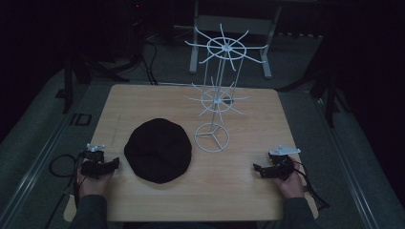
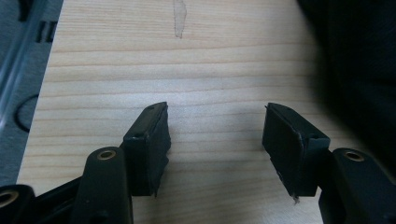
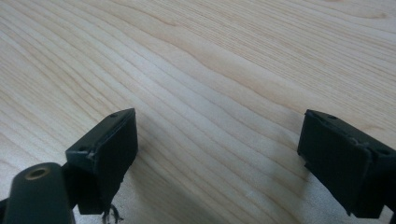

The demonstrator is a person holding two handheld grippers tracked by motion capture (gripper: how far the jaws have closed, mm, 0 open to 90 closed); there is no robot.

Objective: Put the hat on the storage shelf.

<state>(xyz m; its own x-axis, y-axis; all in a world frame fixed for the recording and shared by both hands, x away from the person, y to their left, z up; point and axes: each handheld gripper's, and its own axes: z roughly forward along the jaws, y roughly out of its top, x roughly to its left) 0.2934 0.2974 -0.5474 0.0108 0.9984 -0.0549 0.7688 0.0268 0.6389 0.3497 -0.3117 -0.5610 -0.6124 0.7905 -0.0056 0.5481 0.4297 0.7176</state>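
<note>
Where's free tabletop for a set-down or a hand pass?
Bare: the near strip between left gripper and right gripper, in front of the black hat; far-left corner of the table; right side. Crowded: middle, hat beside white rack.

You sit at a light wooden table with rounded corners [image 1: 248,191], its grain running across. Around it lies grey carpeted floor [image 1: 38,124], crossed on your left by a black cable [image 1: 152,67]. Beyond the far edge stands a pale metal frame on two legs [image 1: 234,24]. The room behind is dark, nearly black, and the light is dim.
</note>
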